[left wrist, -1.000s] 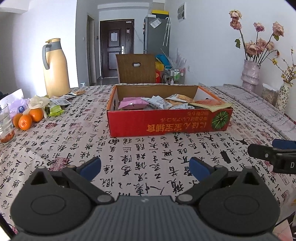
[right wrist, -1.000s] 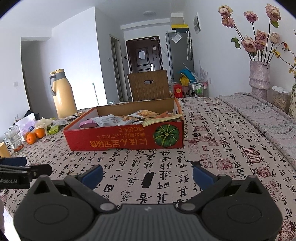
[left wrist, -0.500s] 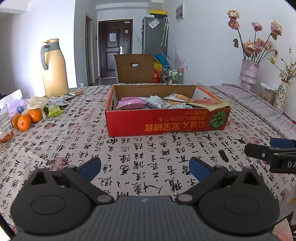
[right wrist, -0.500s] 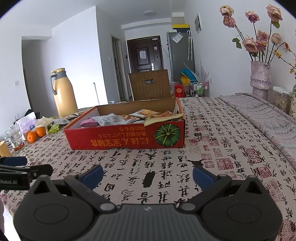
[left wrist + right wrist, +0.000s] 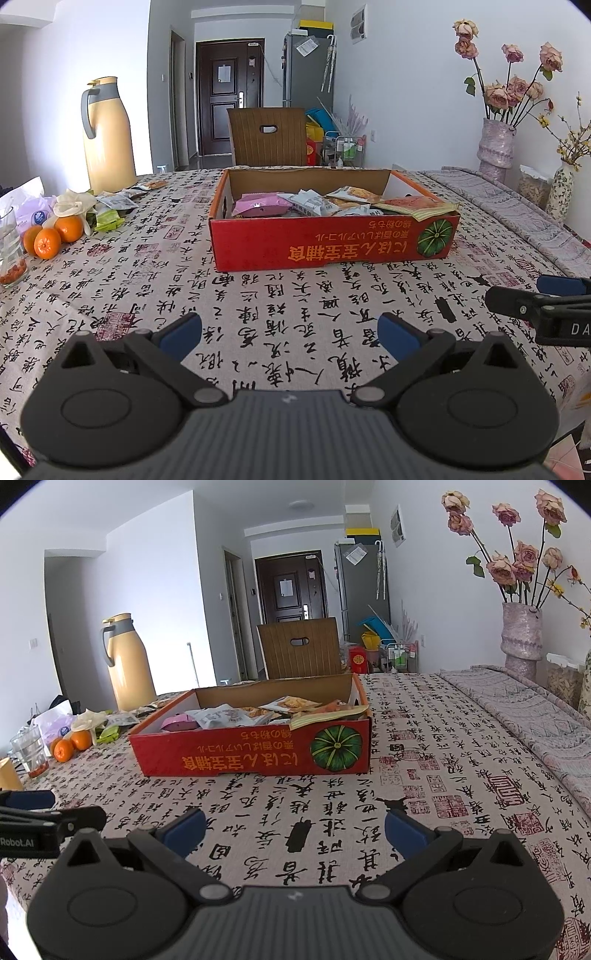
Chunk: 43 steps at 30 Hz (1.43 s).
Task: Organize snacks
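Note:
A shallow red cardboard box (image 5: pixel 332 243) (image 5: pixel 255 755) with a pumpkin picture sits mid-table, holding several snack packets, among them a pink one (image 5: pixel 260 205) and a grey one (image 5: pixel 221 716). More loose packets (image 5: pixel 118 201) lie at the far left near the flask. My left gripper (image 5: pixel 290 332) is open and empty, well short of the box. My right gripper (image 5: pixel 295 829) is likewise open and empty, in front of the box's right end. Each gripper's finger shows at the edge of the other's view.
A tall yellow flask (image 5: pixel 107 136), oranges (image 5: pixel 51 236), a glass (image 5: pixel 9 251) and a white bag (image 5: pixel 29 206) crowd the table's left side. Vases of flowers (image 5: pixel 496 147) stand at the right. A wooden chair (image 5: pixel 269 136) is behind the table.
Both grippers have drawn back slightly from the box, which looks a little farther off. Their jaws stay open.

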Available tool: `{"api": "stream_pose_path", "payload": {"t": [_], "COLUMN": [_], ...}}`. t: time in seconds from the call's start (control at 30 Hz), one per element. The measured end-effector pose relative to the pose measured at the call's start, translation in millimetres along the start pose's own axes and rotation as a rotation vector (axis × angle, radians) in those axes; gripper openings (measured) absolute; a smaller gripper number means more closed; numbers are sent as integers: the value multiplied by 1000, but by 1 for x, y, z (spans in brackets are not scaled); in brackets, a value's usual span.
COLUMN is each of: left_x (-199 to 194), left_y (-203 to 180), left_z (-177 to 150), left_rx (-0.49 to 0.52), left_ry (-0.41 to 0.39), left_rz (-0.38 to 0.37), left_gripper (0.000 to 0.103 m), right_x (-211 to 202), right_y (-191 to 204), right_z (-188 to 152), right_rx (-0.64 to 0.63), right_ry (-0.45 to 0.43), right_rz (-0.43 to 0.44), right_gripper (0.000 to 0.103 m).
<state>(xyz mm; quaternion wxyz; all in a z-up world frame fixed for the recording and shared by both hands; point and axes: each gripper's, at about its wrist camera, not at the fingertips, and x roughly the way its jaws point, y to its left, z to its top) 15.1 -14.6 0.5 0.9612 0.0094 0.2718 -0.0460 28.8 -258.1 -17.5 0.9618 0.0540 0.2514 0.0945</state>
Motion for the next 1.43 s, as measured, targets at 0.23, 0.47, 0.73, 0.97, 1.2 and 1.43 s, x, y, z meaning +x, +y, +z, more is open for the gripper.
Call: {"api": "stream_pose_path", "payload": {"t": [0.23,0.47,0.73,0.97,1.2,1.43], "left_x": [0,-1,-1,-1,-1,-2], "left_y": [0,0,-1,-1,-1,-2], "left_z": [0,0,0,-1,-1,0], "left_rx": [0,2,2,1,3,4], "left_ry": [-1,-1,-2,-1,-3,-7], "left_rz": [-1,-2,-1,-2,-4,-14], "left_gripper": [103,103,103,103,103,103], "right_x": [0,0,0,0,0,1], "right_y": [0,0,0,0,0,-2], "right_z": [0,0,0,0,-1,-2], "right_rx": [0,-1,-1,-2,-3,-4], "right_ry": [0,0,0,1,2,11], "right_rz": [-1,0,-1,-1,-2,-2], "right_gripper": [103,103,103,103,103,103]}}
